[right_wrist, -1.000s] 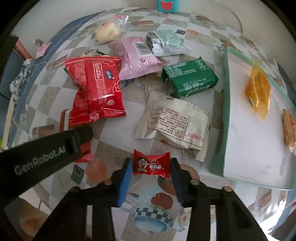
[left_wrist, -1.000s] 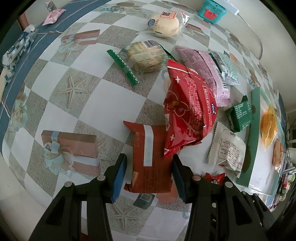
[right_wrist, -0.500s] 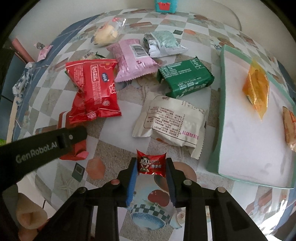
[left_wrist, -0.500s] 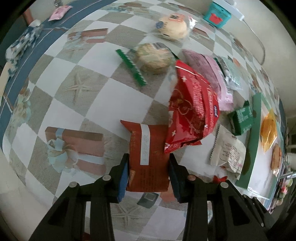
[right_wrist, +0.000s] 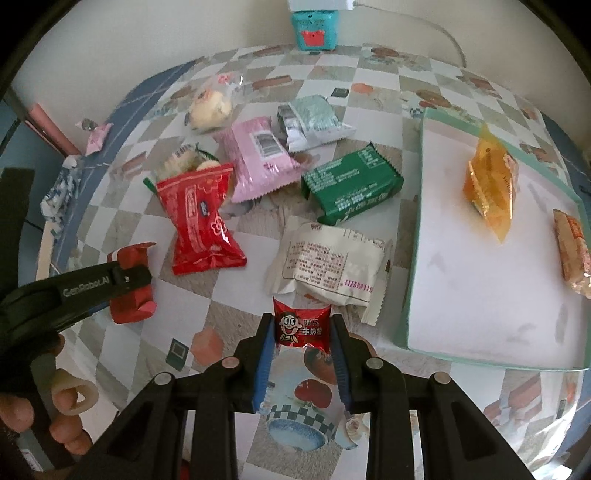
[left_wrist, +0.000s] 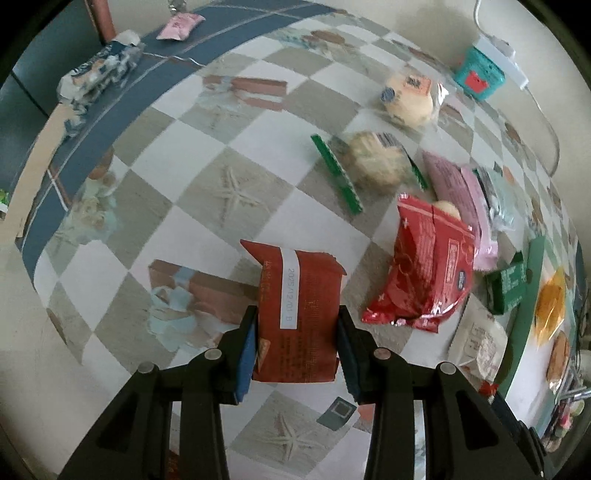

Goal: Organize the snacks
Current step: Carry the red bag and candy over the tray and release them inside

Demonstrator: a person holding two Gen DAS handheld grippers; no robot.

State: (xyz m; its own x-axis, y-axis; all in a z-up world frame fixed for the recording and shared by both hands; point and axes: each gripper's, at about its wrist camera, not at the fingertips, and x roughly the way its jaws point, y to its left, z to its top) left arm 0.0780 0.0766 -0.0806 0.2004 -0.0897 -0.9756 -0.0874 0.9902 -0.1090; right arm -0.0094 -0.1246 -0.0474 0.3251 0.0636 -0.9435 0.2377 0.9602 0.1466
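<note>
My left gripper (left_wrist: 295, 343) is shut on a dark red snack packet (left_wrist: 297, 314) with a white date strip, lifted off the checked tablecloth. That same packet (right_wrist: 131, 284) and the left gripper (right_wrist: 129, 277) show at the left of the right wrist view. A small red candy (right_wrist: 301, 326) with a cartoon face is pinched between the blue pads of my right gripper (right_wrist: 301, 332), just above the cloth. The green-rimmed white tray (right_wrist: 410, 258) lies to the right and holds an orange packet (right_wrist: 489, 182) and a tan one (right_wrist: 572, 243).
Loose snacks lie on the cloth: a bright red bag (right_wrist: 199, 218), a pink one (right_wrist: 258, 155), a green bar (right_wrist: 352, 184), a white packet (right_wrist: 328, 262), a mint-grey one (right_wrist: 312, 122), two round pastries (left_wrist: 406, 98) (left_wrist: 375, 160). A teal box (right_wrist: 314, 26) stands at the wall. A hand (right_wrist: 66, 398) holds the left gripper.
Both grippers closed on their snacks and rose: the left on the dark red packet, the right on the small red candy. The table looks farther away in both views.
</note>
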